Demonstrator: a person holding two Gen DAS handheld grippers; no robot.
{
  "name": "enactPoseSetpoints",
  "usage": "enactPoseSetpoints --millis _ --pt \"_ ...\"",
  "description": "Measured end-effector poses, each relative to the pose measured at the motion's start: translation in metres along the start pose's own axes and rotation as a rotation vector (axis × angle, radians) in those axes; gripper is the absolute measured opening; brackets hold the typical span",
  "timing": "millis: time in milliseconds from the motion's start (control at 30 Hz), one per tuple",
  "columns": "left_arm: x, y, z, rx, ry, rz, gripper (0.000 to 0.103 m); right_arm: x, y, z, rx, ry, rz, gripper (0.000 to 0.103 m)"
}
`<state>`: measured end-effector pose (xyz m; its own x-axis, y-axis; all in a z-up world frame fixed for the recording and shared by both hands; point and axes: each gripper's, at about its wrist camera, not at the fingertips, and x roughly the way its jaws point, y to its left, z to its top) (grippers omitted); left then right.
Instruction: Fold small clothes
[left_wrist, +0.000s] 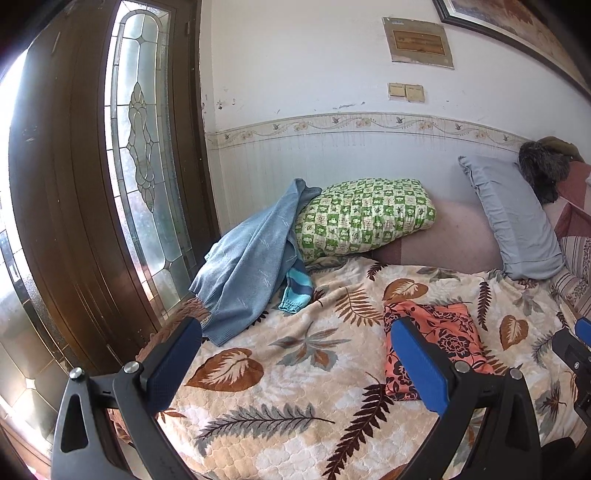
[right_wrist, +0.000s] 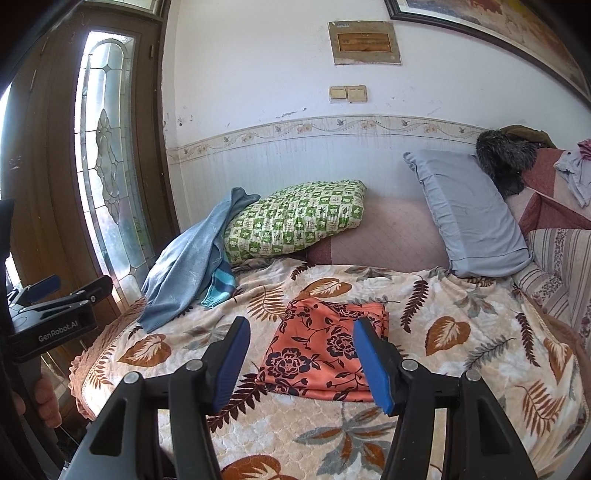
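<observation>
An orange garment with dark flowers (right_wrist: 314, 343) lies folded into a flat rectangle on the leaf-print blanket (right_wrist: 461, 369). My right gripper (right_wrist: 301, 363) hovers just in front of it, open, with its blue pads (right_wrist: 373, 369) clear of the cloth. In the left wrist view the same orange garment (left_wrist: 443, 339) lies right of centre, partly behind the right finger of my left gripper (left_wrist: 295, 354), which is open and holds nothing. A blue knit sweater (left_wrist: 243, 266) is crumpled at the bed's far left over a teal striped garment (left_wrist: 295, 290).
A green checked pillow (right_wrist: 295, 218) and a grey-blue pillow (right_wrist: 469, 210) lean on the wall behind. A dark furry thing (right_wrist: 506, 158) and more clothes (right_wrist: 572, 170) sit far right. A wooden door with leaded glass (left_wrist: 140, 147) stands left.
</observation>
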<state>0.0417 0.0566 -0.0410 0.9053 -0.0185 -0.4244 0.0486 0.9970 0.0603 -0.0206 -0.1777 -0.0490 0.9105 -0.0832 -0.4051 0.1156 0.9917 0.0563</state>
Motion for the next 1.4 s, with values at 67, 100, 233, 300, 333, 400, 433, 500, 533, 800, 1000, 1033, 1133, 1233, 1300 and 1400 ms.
enactPoseSetpoints --millis 67,100,233,300,333,400,433,500,533,800,1000,1033,1133,1233,1300,1400 --pt "0.001 0.000 0.000 -0.004 0.003 -0.001 0.102 0.002 0.000 -0.002 0.001 0.005 0.003 0.062" --pt "0.001 0.000 -0.001 -0.005 0.004 -0.003 0.102 0.002 -0.001 -0.002 0.000 0.007 0.002 0.062" --pt "0.002 -0.001 -0.001 -0.001 0.007 -0.003 0.102 0.004 0.000 -0.005 -0.002 0.012 -0.001 0.062" --pt "0.003 -0.001 -0.001 0.004 0.005 -0.006 0.102 0.006 -0.001 -0.005 -0.002 0.015 -0.001 0.062" --pt "0.003 -0.001 -0.001 0.005 0.004 -0.006 0.102 0.007 -0.002 -0.006 -0.002 0.017 -0.001 0.062" --pt "0.004 -0.002 -0.001 0.005 0.003 -0.007 0.102 0.009 -0.002 -0.007 0.000 0.021 -0.002 0.062" --pt "0.004 -0.002 -0.001 0.006 0.002 -0.008 0.102 0.010 -0.002 -0.007 0.001 0.023 -0.001 0.062" --pt "0.005 -0.001 -0.001 0.006 0.001 -0.010 0.102 0.012 -0.002 -0.007 0.003 0.025 -0.001 0.062" --pt "0.005 -0.001 -0.001 0.006 0.001 -0.010 0.102 0.012 -0.002 -0.007 0.002 0.026 -0.001 0.062" --pt "0.009 -0.004 0.000 0.013 0.009 -0.018 0.102 0.019 -0.006 -0.007 0.008 0.032 -0.003 0.062" --pt "0.012 -0.002 0.002 0.007 0.003 -0.024 0.102 0.026 -0.004 -0.007 0.011 0.036 -0.004 0.062" --pt "0.011 -0.002 0.001 0.006 0.002 -0.023 0.102 0.026 -0.003 -0.007 0.010 0.037 -0.003 0.062" --pt "0.008 0.000 0.001 0.002 -0.003 -0.026 0.102 0.025 0.001 -0.007 0.003 0.036 0.000 0.062" --pt "0.003 0.003 0.001 0.000 -0.004 -0.034 0.102 0.019 0.005 -0.007 -0.005 0.028 0.000 0.062" --pt "-0.002 0.005 0.002 -0.002 -0.013 -0.038 0.102 0.014 0.007 -0.005 -0.012 0.020 0.001 0.062" --pt "-0.011 0.009 0.002 -0.007 -0.026 -0.044 0.102 0.007 0.010 -0.003 -0.019 0.001 0.002 0.062"
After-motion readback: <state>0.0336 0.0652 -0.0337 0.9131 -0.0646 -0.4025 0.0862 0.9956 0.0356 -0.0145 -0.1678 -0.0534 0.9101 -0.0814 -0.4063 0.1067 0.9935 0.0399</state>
